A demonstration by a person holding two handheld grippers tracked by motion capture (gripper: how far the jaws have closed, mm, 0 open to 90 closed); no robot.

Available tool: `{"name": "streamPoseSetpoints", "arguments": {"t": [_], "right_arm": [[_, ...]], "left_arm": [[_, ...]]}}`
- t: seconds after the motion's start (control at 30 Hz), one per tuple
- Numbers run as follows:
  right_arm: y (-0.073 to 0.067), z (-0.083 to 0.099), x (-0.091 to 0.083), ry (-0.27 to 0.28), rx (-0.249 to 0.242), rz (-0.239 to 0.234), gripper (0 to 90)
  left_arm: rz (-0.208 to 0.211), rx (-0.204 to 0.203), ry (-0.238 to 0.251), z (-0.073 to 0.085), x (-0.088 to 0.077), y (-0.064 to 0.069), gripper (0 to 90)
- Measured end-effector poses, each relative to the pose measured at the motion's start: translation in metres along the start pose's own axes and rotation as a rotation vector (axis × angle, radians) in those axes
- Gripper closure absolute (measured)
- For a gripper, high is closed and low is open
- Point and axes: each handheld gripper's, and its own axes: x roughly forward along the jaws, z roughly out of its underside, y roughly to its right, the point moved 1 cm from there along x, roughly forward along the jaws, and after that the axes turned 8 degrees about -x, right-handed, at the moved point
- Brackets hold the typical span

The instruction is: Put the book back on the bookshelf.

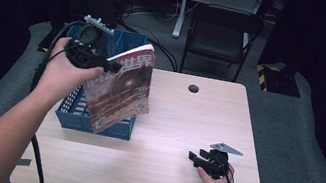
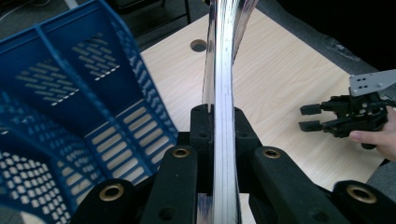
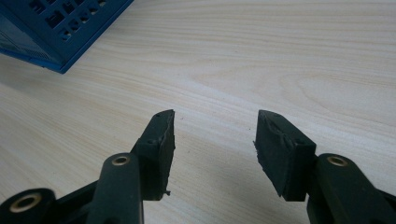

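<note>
A dark room with a folding chair (image 1: 220, 35) and cables at the back surrounds a pale wooden desk (image 1: 180, 125), which carries a blue slotted basket (image 1: 76, 117) at its left edge. The left claw (image 1: 113, 67) is clamped on the upper left edge of a magazine (image 1: 123, 89) with a reddish cover, holding it upright and slightly tilted in the air, its lower corner hanging in front of the basket's near right side; in the left gripper view the jaws press flat against the glossy page edges (image 2: 219, 93), with the basket's open blue interior (image 2: 70, 107) to the left and below. The right claw (image 1: 193, 158) rests low over the desk at the near right, well apart from the magazine and the basket, its jaws standing apart with nothing between them, as the right gripper view shows over bare wood (image 3: 215, 93). Judging by this, the pick-up of the magazine is done and the carry is under way; it looks as if the magazine is meant for the basket, and what is left is to bring it over the opening, lower it in, and let go. No other loose thing lies on the desk.
</note>
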Motion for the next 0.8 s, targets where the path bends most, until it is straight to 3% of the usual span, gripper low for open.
{"name": "streamPoseSetpoints", "arguments": {"t": [0.3,0.8], "right_arm": [[0.000,0.000,0.000,0.001,0.000,0.001,47.2],[0.000,0.000,0.000,0.000,0.000,0.001,47.2]], "left_arm": [[-0.039,-0.055,0.018,0.012,-0.009,-0.022,83.6],[-0.081,-0.106,0.014,0.029,-0.024,-0.047,83.6]]}}
